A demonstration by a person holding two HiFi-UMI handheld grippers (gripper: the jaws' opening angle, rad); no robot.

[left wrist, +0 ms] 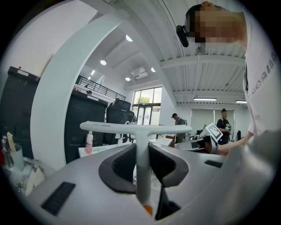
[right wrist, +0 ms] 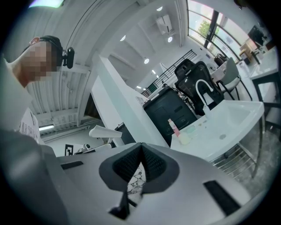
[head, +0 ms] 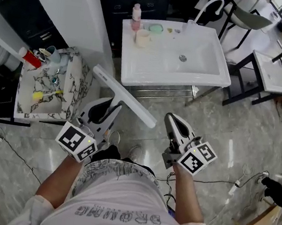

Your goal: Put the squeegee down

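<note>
The white squeegee [head: 125, 96] hangs in the air in front of the sink, its long blade slanting from upper left to lower right. My left gripper [head: 108, 111] is shut on its thin handle [left wrist: 142, 176]; in the left gripper view the blade [left wrist: 136, 127] lies level across the jaw tips. To the right of it, my right gripper [head: 172, 122] is shut with nothing between its pads [right wrist: 141, 148]. From the right gripper view the squeegee's blade end [right wrist: 104, 131] shows at the left.
A white sink [head: 199, 73] with a curved faucet [head: 209, 7] stands ahead, bearing a pink bottle [head: 136, 15], a cup [head: 141, 37] and green soap [head: 156, 27]. A marble-patterned basin [head: 80, 82] with small items sits left. A second white table [head: 270, 71] stands right; cables cross the floor.
</note>
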